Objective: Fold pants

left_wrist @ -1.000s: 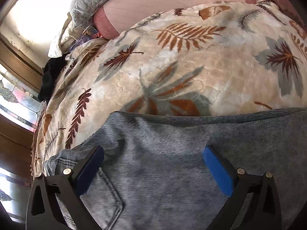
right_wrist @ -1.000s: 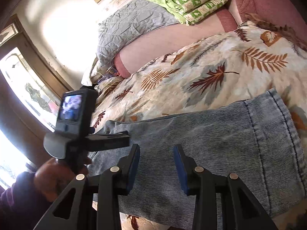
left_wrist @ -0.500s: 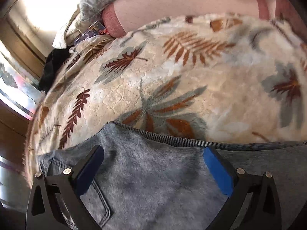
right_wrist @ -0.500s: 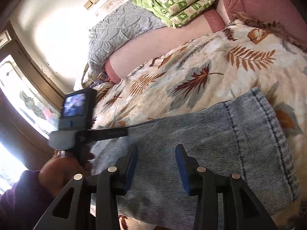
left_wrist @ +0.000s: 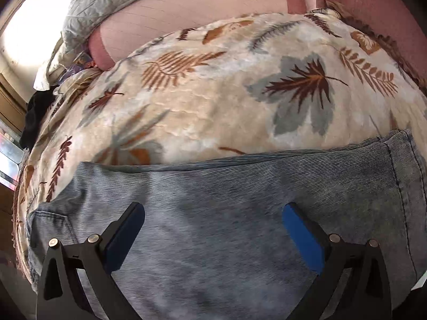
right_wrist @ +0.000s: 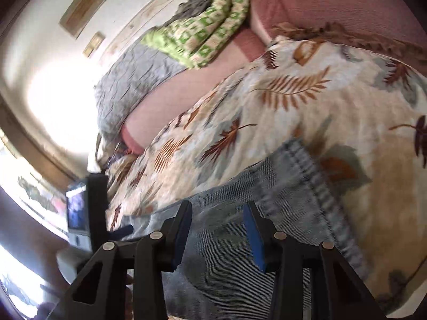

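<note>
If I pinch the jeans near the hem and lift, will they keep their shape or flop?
The jeans will probably flop: they already sag and wrinkle over the leaf-print blanket. The stitched hem looks thicker, so it may give the firmest pinch. The plush blanket could drag on the denim, so lifting seems safer than sliding. Both the left gripper and the right gripper are open.

leaf-print blanket (left_wrist: 213,112), grey quilt (right_wrist: 133,80), green patterned blanket (right_wrist: 208,32)

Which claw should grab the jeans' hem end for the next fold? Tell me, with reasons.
Right. The right claw hangs open right beside the stitched hem of the jeans. The left claw, also open, sits over mid-fabric nearer the pocket.
</note>
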A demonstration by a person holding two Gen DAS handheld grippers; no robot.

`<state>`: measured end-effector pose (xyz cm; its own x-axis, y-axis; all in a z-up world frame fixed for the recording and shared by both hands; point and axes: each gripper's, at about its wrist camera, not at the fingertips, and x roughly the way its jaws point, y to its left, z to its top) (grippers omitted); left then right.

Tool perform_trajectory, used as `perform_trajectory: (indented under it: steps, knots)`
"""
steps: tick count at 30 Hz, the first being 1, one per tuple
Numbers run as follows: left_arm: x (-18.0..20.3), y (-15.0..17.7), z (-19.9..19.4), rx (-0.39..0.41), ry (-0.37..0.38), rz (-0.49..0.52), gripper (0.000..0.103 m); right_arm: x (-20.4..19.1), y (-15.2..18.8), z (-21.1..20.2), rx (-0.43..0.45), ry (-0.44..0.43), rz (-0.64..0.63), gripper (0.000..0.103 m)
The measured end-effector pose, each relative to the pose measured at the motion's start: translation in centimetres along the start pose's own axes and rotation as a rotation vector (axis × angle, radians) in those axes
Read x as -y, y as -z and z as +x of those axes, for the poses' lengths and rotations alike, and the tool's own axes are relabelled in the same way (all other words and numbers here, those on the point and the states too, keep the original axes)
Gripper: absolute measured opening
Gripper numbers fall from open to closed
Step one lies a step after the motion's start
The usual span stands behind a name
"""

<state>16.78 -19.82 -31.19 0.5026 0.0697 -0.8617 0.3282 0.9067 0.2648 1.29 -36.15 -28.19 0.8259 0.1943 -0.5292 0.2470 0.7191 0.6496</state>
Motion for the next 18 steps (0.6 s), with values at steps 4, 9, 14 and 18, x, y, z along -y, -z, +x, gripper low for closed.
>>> perform_trajectory:
  steps: [4,9,14,18]
  knots:
    - [1.0,-0.9,1.3,-0.001,-0.028,-0.005,0.103,1.8,-0.7,-0.5,0.007,0.004,0.068,0.044]
    - [2.0,-2.2,1.7,0.018,-0.075,0.009,0.103,3.0,-1.2,-0.7,0.011,0.022,0.096,0.044]
    - [1.7,-2.9,1.6,-0.003,-0.074,-0.034,0.103,2.7,-1.1,-0.8,0.028,0.043,0.067,0.044]
    - [0.5,-2.0,0.1,0.003,-0.007,-0.055,0.103,2.4,-1.0,-0.9,0.038,0.058,0.036,0.044]
